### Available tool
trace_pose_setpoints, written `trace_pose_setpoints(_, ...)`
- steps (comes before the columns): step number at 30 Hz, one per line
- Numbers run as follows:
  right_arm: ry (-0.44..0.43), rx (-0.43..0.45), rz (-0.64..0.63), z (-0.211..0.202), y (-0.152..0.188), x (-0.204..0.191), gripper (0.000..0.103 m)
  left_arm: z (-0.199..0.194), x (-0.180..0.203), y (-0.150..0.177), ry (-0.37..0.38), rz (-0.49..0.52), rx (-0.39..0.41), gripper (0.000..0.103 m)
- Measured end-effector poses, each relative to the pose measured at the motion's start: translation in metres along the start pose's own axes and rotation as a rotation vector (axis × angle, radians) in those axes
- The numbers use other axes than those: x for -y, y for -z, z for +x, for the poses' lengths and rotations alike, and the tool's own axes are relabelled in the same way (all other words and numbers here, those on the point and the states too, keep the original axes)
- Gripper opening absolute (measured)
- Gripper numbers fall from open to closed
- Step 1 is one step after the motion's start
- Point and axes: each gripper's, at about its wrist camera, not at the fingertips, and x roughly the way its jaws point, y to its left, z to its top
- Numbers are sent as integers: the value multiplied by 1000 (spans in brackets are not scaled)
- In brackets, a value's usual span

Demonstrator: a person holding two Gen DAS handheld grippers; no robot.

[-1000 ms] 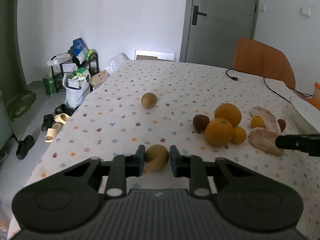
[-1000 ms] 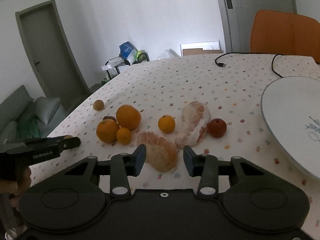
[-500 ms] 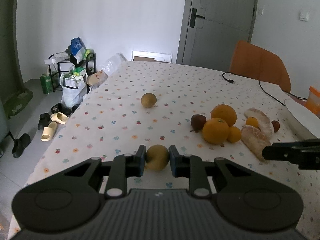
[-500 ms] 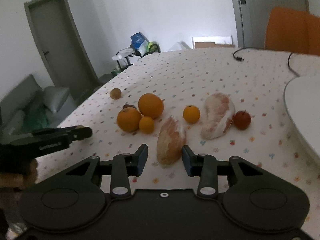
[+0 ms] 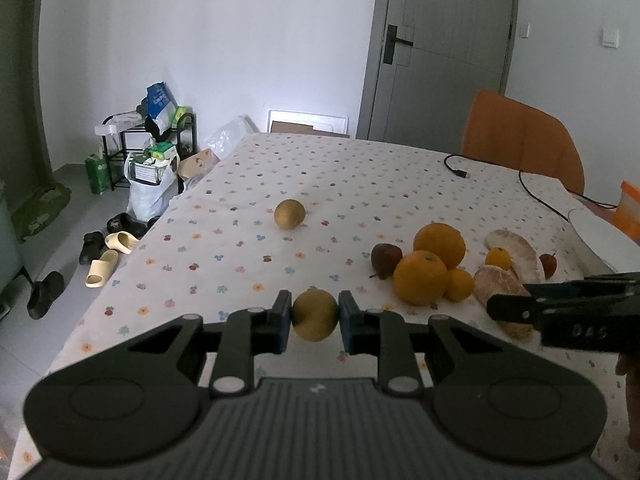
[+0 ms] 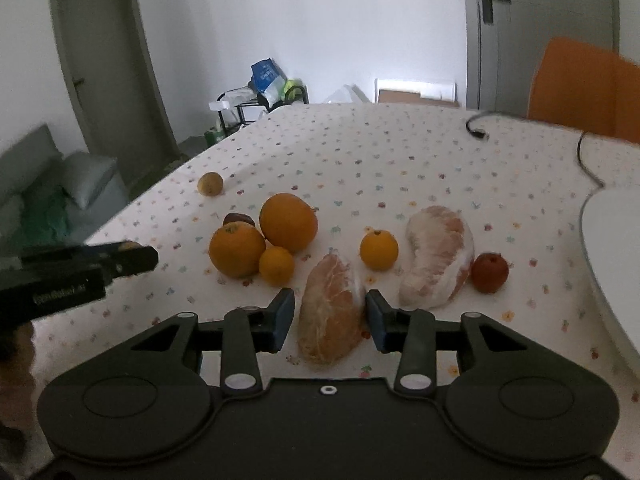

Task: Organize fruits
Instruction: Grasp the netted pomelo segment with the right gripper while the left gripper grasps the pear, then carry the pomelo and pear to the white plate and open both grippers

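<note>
fingers (image 5: 280,316) clamp yellow fruit (image 5: 315,314) — lifted

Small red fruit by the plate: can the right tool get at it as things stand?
Probably not directly. The right tool is straddling a pomelo piece, and the red fruit sits tight against a second pomelo piece. Its plate side looks free.

We see a table (image 6: 400,152) under a dotted cloth, with oranges (image 6: 288,222), two peeled pomelo pieces (image 6: 438,254) and small red fruits (image 6: 489,273) clustered mid-table. One yellow-brown fruit (image 5: 289,214) sits apart toward its left edge; black cable (image 5: 532,190) and white plate (image 6: 612,264) at right edge.
</note>
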Motion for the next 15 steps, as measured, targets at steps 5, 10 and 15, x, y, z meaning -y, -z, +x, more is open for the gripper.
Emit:
trace_pose_setpoints(5, -7, 4, -7, -6, 2, -3, 32, -8, 5, -4, 3, -1, 19, 23)
trace_pose_setpoints(10, -23, 39, 17, -24, 6, 2, 32, -14, 14, -5, 14, 4, 32, 23)
trace_pose_setpoints(15, -12, 78, 54, -44, 9, 14, 31, -19, 28, -6, 54, 11, 33, 23)
